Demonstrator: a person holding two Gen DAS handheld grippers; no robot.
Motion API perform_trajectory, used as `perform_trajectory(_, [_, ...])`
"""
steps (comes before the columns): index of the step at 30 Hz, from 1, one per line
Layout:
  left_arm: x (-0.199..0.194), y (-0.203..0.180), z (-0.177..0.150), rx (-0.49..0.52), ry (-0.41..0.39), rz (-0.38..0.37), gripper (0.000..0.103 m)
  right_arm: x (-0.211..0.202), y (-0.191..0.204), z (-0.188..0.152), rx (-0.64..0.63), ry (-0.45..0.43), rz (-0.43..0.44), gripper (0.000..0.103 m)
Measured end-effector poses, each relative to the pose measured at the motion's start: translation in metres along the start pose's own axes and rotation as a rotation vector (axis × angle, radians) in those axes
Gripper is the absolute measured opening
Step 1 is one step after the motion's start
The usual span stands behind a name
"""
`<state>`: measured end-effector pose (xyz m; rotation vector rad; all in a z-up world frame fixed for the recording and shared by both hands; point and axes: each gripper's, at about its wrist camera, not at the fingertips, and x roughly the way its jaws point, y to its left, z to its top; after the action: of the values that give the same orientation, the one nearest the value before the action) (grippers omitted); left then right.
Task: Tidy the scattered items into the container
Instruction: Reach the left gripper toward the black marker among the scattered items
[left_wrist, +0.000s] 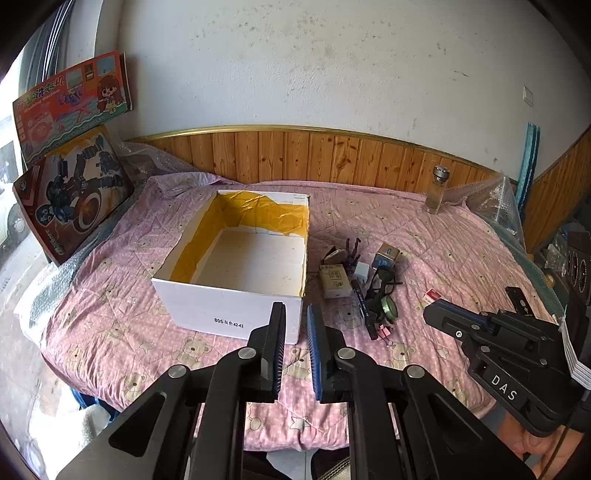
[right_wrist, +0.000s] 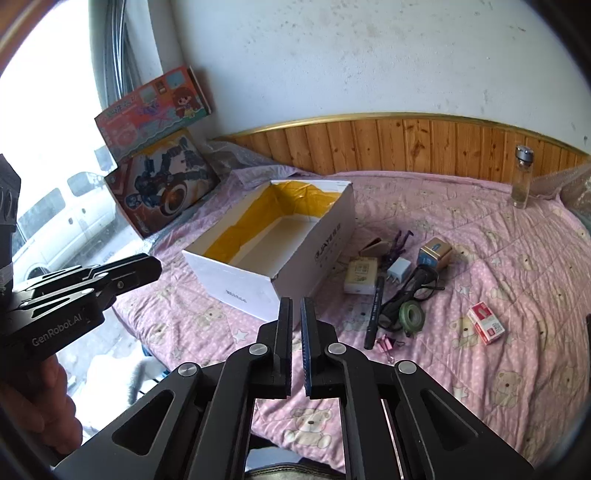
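An open white cardboard box (left_wrist: 229, 314) (right_wrist: 314, 236) with yellow lining stands on the pink quilt, nothing visible inside. Right of it lies a cluster: cream box (left_wrist: 334, 282) (right_wrist: 362, 275), white charger (left_wrist: 362, 273), blue-gold box (right_wrist: 434, 253), glasses (right_wrist: 417, 288), green tape roll (left_wrist: 388, 308) (right_wrist: 412, 315), black pen (right_wrist: 375, 314), pink binder clips (right_wrist: 386, 345). A red-white staple box (right_wrist: 485, 323) lies apart, further right. My left gripper (left_wrist: 295, 314) hovers before the box's near wall, jaws a narrow slit apart and holding nothing. My right gripper (right_wrist: 296, 306) hovers near the box's front corner, likewise shut.
A glass bottle (left_wrist: 437, 192) (right_wrist: 522, 177) stands at the back right by the wood panelling. Two toy boxes (left_wrist: 74, 199) lean at the left by a window. Bubble wrap edges the quilt. The bed's front edge drops off just below the grippers.
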<state>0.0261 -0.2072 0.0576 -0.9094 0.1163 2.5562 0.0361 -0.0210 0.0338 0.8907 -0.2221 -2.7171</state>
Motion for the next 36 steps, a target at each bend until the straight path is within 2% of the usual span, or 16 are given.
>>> perform_trajectory(4, [0.003, -0.001, 0.002, 0.008, 0.0, -0.015, 0.003, -0.001, -0.002, 0.0, 0.022, -0.015, 0.016, 0.003])
perform_trajectory(10, [0.018, -0.005, 0.007, 0.005, 0.028, -0.033, 0.002, 0.009, -0.006, 0.0, 0.032, -0.007, 0.039, 0.003])
perform_trajectory(12, [0.024, -0.006, 0.009, 0.007, 0.045, -0.037, 0.002, 0.013, -0.007, 0.002, 0.03, -0.004, 0.036, 0.007])
perform_trajectory(13, [0.028, -0.007, 0.01, 0.007, 0.057, -0.038, 0.005, 0.016, -0.009, 0.003, 0.027, 0.001, 0.038, 0.007])
perform_trajectory(15, [0.035, -0.006, 0.01, -0.001, 0.069, -0.037, 0.021, 0.021, -0.014, 0.003, 0.043, 0.007, 0.029, 0.031])
perform_trajectory(16, [0.038, -0.006, 0.011, -0.004, 0.074, -0.038, 0.042, 0.023, -0.018, 0.002, 0.053, 0.008, 0.023, 0.055])
perform_trajectory(17, [0.042, -0.006, 0.012, -0.009, 0.076, -0.039, 0.054, 0.025, -0.024, 0.0, 0.066, 0.008, 0.017, 0.057])
perform_trajectory(28, [0.114, -0.017, 0.016, -0.026, 0.163, -0.114, 0.057, 0.077, -0.09, -0.022, 0.225, 0.131, -0.006, 0.057])
perform_trajectory(32, [0.134, -0.026, 0.017, -0.021, 0.178, -0.163, 0.057, 0.089, -0.117, -0.028, 0.265, 0.159, -0.057, 0.057])
perform_trajectory(36, [0.161, -0.041, 0.015, -0.01, 0.224, -0.227, 0.057, 0.099, -0.153, -0.041, 0.342, 0.201, -0.096, 0.057])
